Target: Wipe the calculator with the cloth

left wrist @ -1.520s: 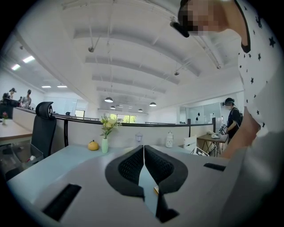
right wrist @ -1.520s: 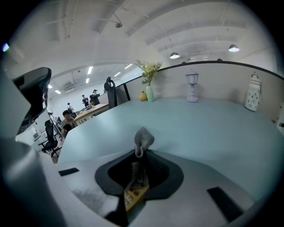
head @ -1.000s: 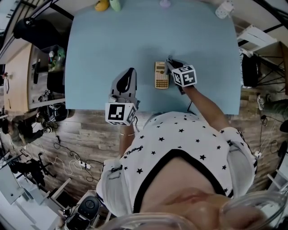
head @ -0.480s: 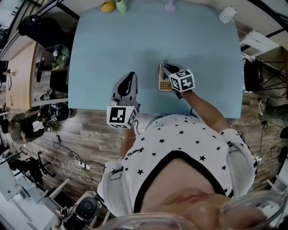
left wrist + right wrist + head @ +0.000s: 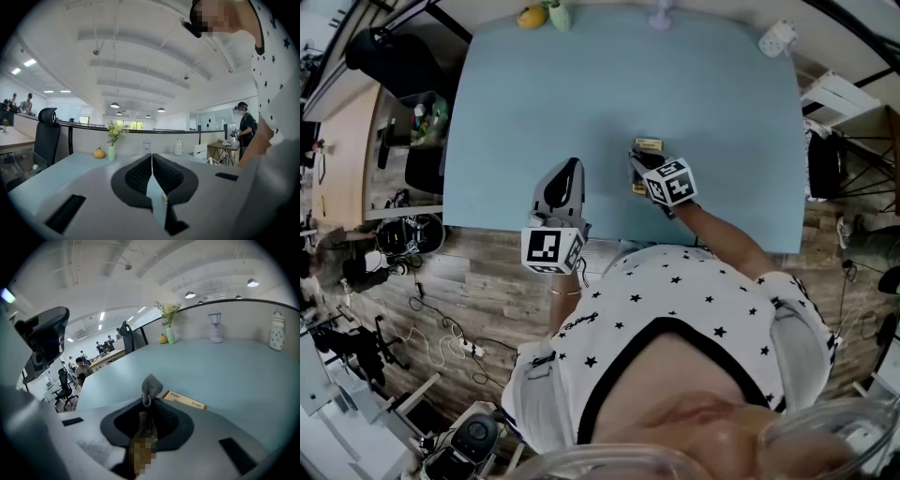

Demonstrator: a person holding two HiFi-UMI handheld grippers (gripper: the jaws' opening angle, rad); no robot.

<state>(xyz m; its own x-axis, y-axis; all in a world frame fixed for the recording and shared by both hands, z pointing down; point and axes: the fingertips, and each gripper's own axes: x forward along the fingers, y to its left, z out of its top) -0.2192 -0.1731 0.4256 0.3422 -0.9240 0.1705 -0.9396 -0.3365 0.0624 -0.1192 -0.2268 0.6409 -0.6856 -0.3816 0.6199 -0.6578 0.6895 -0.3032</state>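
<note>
Pale blue table [image 5: 534, 103], calculator [image 5: 648, 145] near centre. Right gripper [image 5: 639, 164] clamped on grey cloth [image 5: 151, 386] over its six o'clock end, apparently for wiping. Left gripper [image 5: 569, 171] closed, empty, at eight o'clock, likely held clear.

Mostly covered in the head view by the right gripper [image 5: 637, 161]: the calculator [image 5: 648, 145], seen only at the far end. Not distinguishable there: the cloth [image 5: 151, 384]. Too small to identify at the table's [image 5: 534, 103] far edge: 2 things, a yellow object [image 5: 530, 16] and a green object [image 5: 560, 16]. Clipped by the top border: a pale purple item [image 5: 660, 17].
</note>
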